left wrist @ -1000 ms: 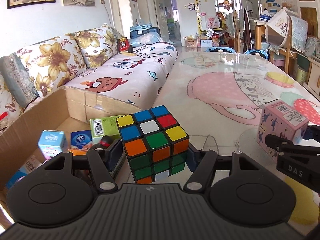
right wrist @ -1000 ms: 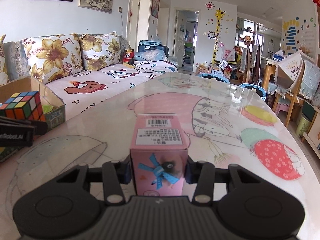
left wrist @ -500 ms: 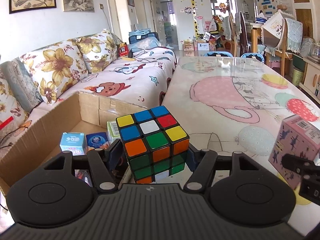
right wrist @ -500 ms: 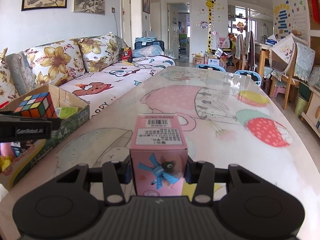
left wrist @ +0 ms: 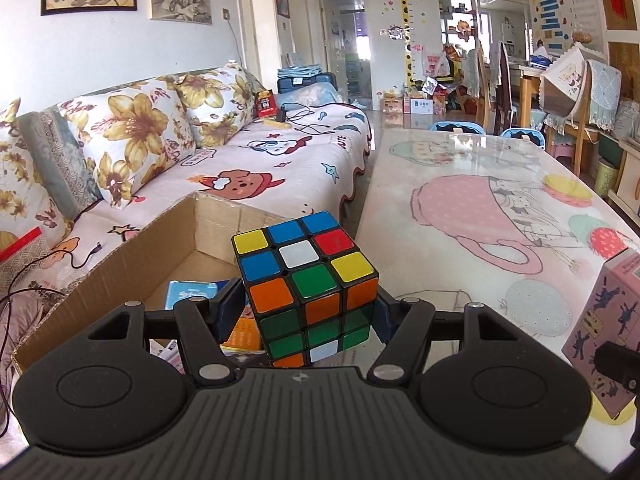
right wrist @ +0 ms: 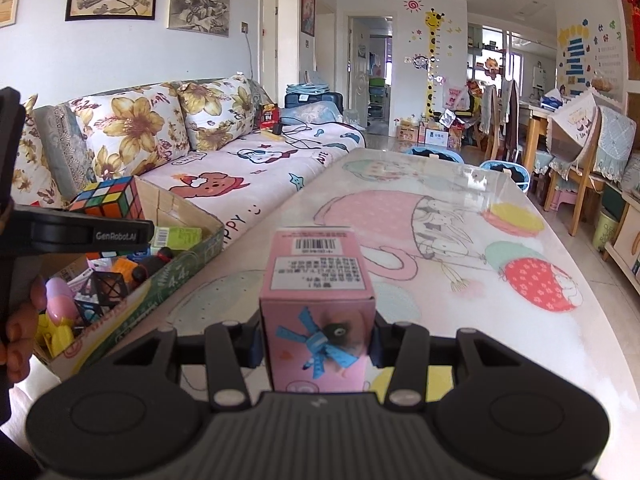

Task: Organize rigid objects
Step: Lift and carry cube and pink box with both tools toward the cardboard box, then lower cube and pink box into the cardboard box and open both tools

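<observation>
A scrambled Rubik's cube (left wrist: 306, 290) sits between the pads of my left gripper (left wrist: 306, 312), which is shut on it and holds it over the near corner of an open cardboard box (left wrist: 120, 256). The cube (right wrist: 106, 198) also shows at the left of the right wrist view, above the box (right wrist: 176, 276). My right gripper (right wrist: 316, 344) is shut on a pink carton (right wrist: 318, 296) with a barcode label, held above the table (right wrist: 460, 312). The same carton (left wrist: 604, 328) appears at the right edge of the left wrist view.
The box holds several small items, among them a light blue carton (left wrist: 190, 294) and a green packet (right wrist: 178, 236). A sofa (left wrist: 248, 164) with floral cushions runs behind the box. A hand (right wrist: 20, 332) shows at the left edge. Chairs (right wrist: 576, 168) stand past the table's far right.
The left view has shifted so the cube now sits higher over the box. The right gripper with the pink carton has moved left and up, closer to the box.
</observation>
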`<state>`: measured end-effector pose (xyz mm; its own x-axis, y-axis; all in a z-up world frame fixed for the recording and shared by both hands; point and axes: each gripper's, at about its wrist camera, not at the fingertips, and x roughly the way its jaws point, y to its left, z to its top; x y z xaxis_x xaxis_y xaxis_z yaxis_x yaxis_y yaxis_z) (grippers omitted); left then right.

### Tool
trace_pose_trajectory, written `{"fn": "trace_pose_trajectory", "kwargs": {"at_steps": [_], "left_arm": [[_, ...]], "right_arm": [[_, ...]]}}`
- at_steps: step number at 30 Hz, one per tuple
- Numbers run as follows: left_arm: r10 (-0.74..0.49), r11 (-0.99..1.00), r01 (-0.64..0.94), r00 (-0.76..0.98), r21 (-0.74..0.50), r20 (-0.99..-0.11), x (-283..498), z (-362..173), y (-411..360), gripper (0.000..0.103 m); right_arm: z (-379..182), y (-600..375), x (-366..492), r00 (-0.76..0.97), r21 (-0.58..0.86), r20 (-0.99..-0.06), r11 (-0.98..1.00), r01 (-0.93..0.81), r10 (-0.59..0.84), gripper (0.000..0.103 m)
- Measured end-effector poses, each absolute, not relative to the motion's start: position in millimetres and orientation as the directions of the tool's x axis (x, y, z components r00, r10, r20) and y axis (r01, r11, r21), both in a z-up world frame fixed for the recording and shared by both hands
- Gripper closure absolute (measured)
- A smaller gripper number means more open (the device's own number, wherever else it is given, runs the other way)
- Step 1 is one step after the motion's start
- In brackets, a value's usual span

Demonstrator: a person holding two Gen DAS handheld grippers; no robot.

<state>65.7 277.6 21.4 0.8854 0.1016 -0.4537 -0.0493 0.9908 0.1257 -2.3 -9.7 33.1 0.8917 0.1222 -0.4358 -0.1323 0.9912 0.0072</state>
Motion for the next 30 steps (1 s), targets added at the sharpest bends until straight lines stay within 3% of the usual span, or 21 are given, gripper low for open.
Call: {"fn": "trace_pose_trajectory", "kwargs": {"at_steps": [18, 30], "left_arm": [[0.164, 0.984, -0.180, 0.865, 0.011, -0.474, 71, 29, 293, 0.022], [0.136, 0.974, -0.212, 0.820, -0.075, -0.557, 68, 19, 299, 0.023]], "right_arm": [[56, 72, 38, 0.887, -0.050, -0.386, 0.955, -0.293, 0.252, 0.057], [71, 117, 113, 0.851, -0.070, -0.391, 0.910, -0.409, 0.352, 0.057]]}}
